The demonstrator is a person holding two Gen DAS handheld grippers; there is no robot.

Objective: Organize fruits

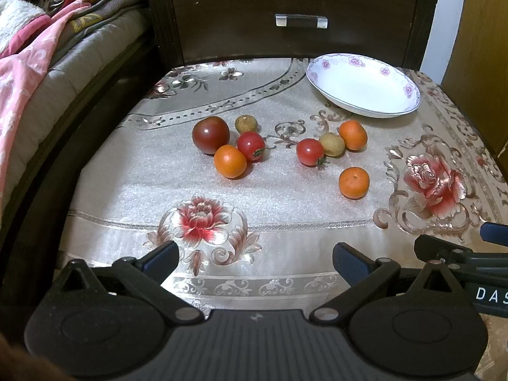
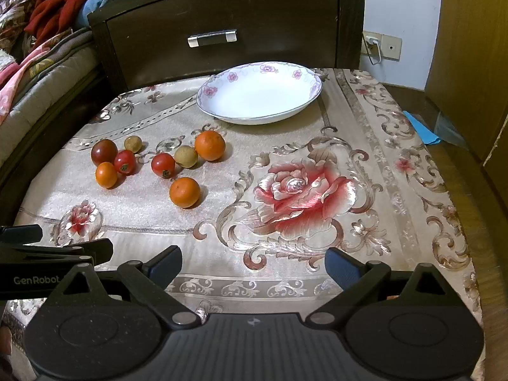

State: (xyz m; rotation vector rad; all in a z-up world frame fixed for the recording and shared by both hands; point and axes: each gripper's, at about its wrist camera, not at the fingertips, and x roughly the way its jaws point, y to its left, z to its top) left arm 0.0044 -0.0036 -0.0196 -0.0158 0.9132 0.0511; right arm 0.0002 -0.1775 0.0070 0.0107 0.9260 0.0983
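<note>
Several small fruits lie loose on the floral tablecloth: a dark tomato [image 1: 210, 134], two red cherry tomatoes [image 1: 250, 146] [image 1: 310, 151], three oranges [image 1: 230, 161] [image 1: 353, 134] [image 1: 354, 182] and two tan longans [image 1: 246, 123] [image 1: 331, 143]. The nearest orange also shows in the right wrist view [image 2: 184, 191]. An empty white floral dish [image 1: 403, 108] [image 2: 219, 114] stands at the back. My left gripper [image 1: 255, 258] is open and empty near the front edge. My right gripper [image 2: 254, 262] is open and empty, to its right.
A dark wooden nightstand with a drawer handle [image 1: 301, 20] stands behind the table. A bed with blankets [image 1: 38, 63] lies to the left. A wooden cabinet [image 2: 476, 63] and a wall socket [image 2: 381, 44] are on the right.
</note>
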